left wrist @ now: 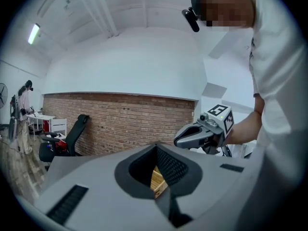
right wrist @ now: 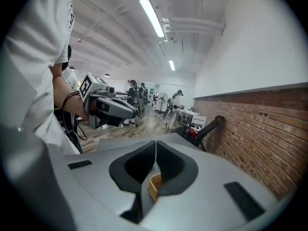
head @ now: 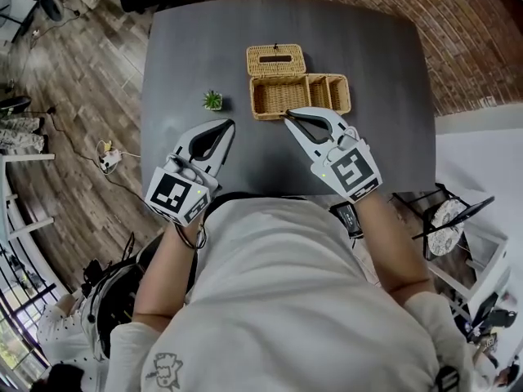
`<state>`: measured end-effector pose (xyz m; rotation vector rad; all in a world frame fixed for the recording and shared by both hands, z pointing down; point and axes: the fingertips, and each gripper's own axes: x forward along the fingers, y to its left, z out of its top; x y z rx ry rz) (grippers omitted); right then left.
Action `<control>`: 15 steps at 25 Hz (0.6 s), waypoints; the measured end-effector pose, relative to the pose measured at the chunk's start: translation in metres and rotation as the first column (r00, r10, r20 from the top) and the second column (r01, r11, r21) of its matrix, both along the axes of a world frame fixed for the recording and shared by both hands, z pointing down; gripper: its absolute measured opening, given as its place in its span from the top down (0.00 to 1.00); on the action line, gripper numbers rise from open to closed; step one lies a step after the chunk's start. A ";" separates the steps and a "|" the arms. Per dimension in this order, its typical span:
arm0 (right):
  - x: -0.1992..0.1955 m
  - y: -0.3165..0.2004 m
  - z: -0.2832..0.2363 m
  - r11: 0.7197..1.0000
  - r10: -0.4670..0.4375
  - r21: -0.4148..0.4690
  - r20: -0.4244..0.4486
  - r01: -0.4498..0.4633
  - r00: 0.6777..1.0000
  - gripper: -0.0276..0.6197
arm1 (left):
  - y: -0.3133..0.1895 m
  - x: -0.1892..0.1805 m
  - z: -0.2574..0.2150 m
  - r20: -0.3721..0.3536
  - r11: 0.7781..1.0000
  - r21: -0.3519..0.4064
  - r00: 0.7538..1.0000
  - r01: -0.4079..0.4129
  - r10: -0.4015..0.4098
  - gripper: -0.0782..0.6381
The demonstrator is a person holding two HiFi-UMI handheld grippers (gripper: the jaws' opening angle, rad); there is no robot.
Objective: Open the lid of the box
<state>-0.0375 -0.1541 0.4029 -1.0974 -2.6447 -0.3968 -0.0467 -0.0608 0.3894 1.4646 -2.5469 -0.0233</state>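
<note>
White T-shirt (head: 286, 292) and black wristband (head: 194, 237) are worn.

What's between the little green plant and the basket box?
Nothing. In the head view, only bare dark table lies between the plant and the box.

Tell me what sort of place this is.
Probably a shared office or lab workspace. There is a brick wall behind an office chair, strip lights on the ceiling, and people standing farther back on the wood floor.
</note>
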 end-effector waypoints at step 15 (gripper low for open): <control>0.025 0.022 -0.026 0.999 -0.049 -0.017 0.022 0.049 0.999 0.95 | 0.019 0.016 -0.026 0.030 1.000 0.003 0.999 -0.014 0.014 0.88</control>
